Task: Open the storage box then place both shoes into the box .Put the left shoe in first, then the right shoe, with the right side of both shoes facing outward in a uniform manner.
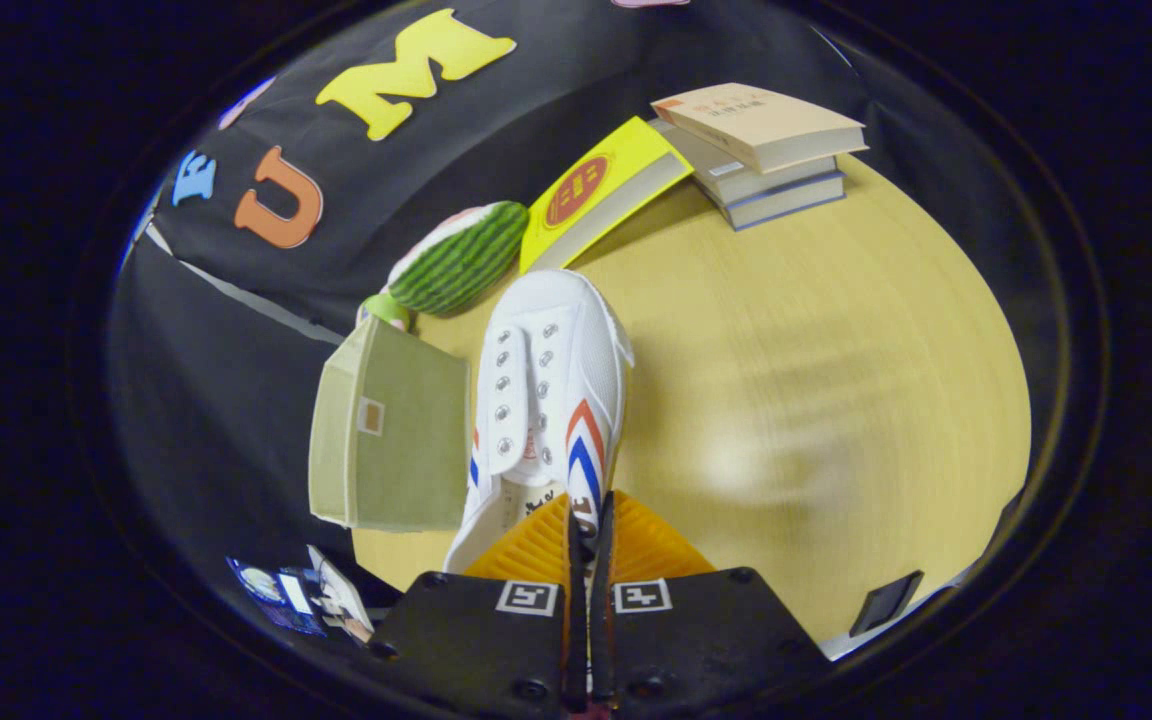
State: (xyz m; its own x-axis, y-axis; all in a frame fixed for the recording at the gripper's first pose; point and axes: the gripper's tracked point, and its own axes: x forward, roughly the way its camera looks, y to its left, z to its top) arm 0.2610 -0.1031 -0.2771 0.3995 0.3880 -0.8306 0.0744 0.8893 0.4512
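Observation:
A white canvas shoe (pixel 546 390) with red and blue chevron stripes on its side hangs from my gripper (pixel 588 535), toe pointing away from me, lifted above the wooden table (pixel 816 400). My fingers are shut on the shoe's side wall near the heel opening, with only a thin strip of canvas between them. Just to the left of the shoe stands the olive-green fabric storage box (pixel 391 435), its lid side facing me; I cannot tell whether it is open.
Beyond the shoe lies a watermelon-slice toy (pixel 461 258) next to a yellow book (pixel 601 190) leaning on a stack of books (pixel 761 150). A small dark object (pixel 886 600) lies at the table's near right edge. Printed cards (pixel 301 595) lie off the table's left corner.

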